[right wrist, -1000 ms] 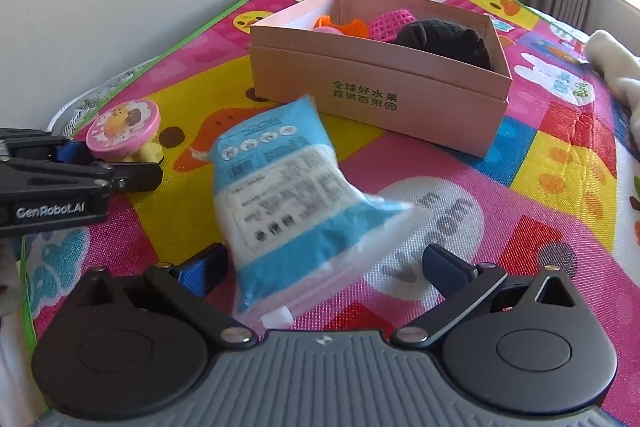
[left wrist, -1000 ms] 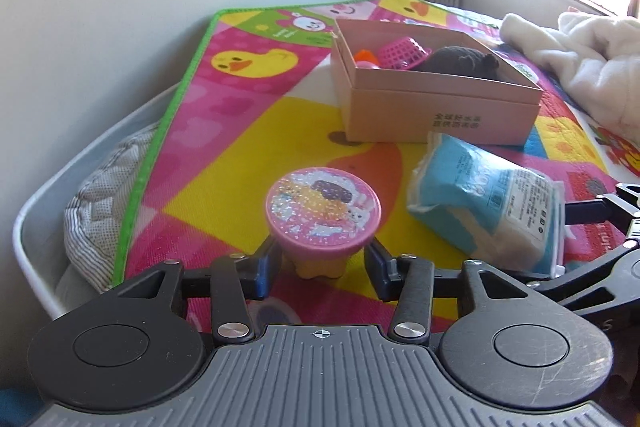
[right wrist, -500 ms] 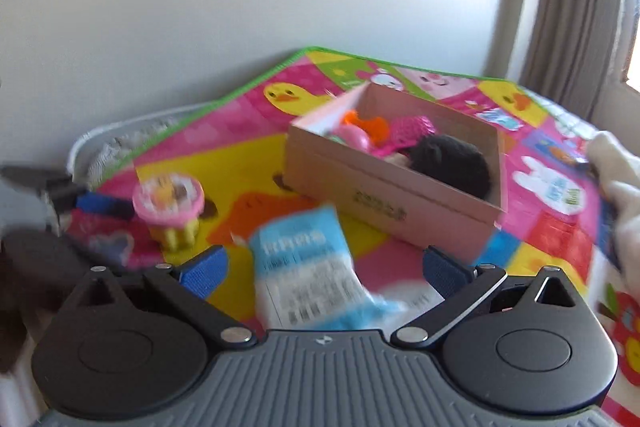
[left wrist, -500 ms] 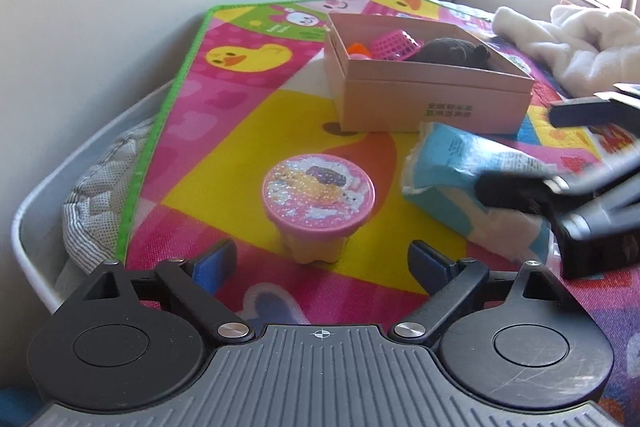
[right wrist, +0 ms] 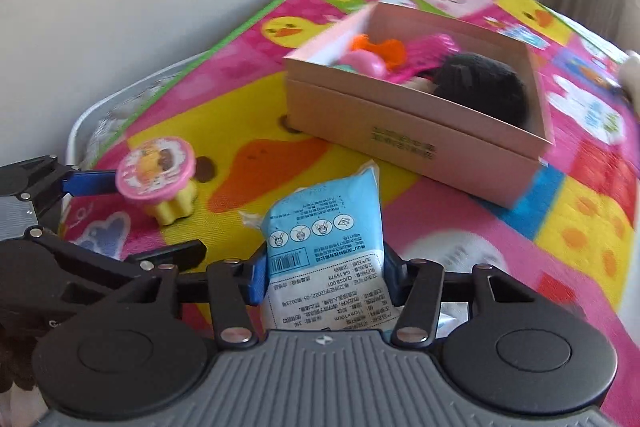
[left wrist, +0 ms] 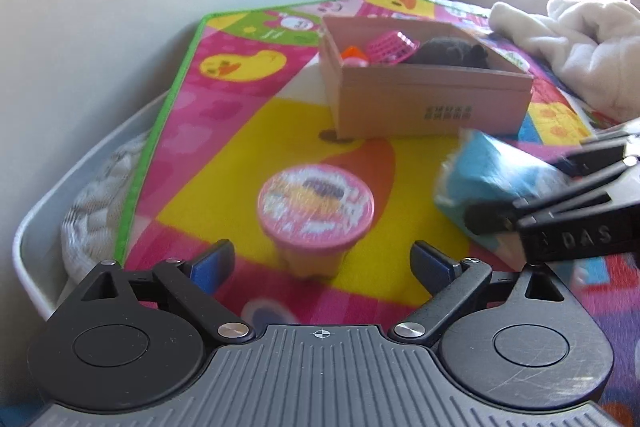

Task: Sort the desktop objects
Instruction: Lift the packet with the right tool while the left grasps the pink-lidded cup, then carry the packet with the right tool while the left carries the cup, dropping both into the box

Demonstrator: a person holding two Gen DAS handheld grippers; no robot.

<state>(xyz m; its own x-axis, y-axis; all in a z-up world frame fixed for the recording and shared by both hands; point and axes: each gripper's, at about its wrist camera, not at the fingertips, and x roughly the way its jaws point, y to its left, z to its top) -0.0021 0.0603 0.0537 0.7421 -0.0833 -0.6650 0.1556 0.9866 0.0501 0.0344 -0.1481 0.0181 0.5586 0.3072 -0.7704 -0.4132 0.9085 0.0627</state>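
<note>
Now freed from the left gripper, whose jaws have spread and are opening a touch wider, the round pink-lidded toy stool with yellow legs stands alone on the cartoon-printed play mat. Meanwhile the right gripper, wide apart a second ago, is closing on the blue-and-white plastic packet, its blue pads pressing both sides. "DAS" reads on the right gripper's arm; the packet's small print stays illegible. Beyond, open mat separates both items from the pink cardboard box holding toys.
</note>
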